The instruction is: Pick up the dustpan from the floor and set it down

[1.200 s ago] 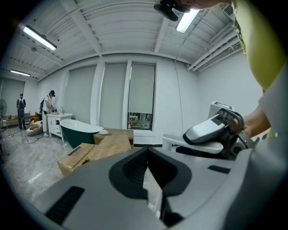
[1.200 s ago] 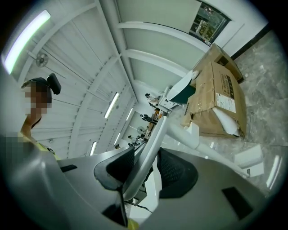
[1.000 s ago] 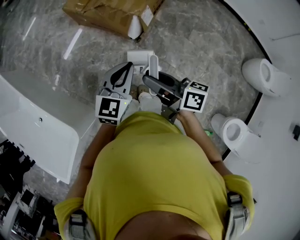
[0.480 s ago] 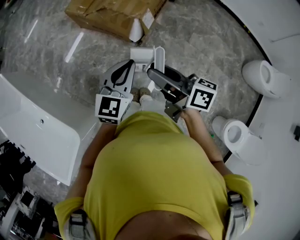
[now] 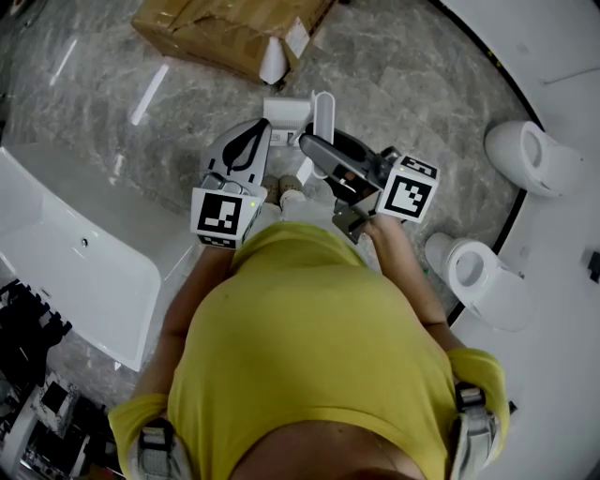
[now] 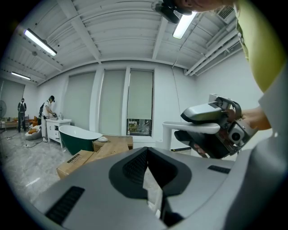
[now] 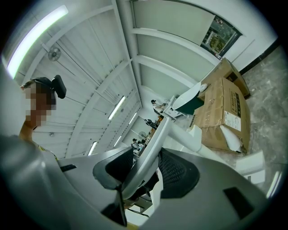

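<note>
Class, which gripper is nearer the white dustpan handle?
Right. The right gripper has the dustpan handle between its jaws, which have just been opening; the left gripper sits apart, at its left.

The dustpan [image 5: 322, 108] is partly hidden; the cardboard box [image 5: 225, 33] runs off the top edge; distant people [image 6: 48, 108] are too small to make out.

Person in yellow shirt [image 5: 309, 356] over grey marble floor [image 5: 422, 84]. Right gripper [image 5: 316, 148] jaws just been opening, white dustpan [image 5: 322, 108] handle apparently between them. Left gripper [image 5: 255, 139] just beside. Cardboard box [image 5: 216, 28] ahead, white bathtub [image 5: 56, 253] at left, two toilets [image 5: 525, 155] at right.
</note>
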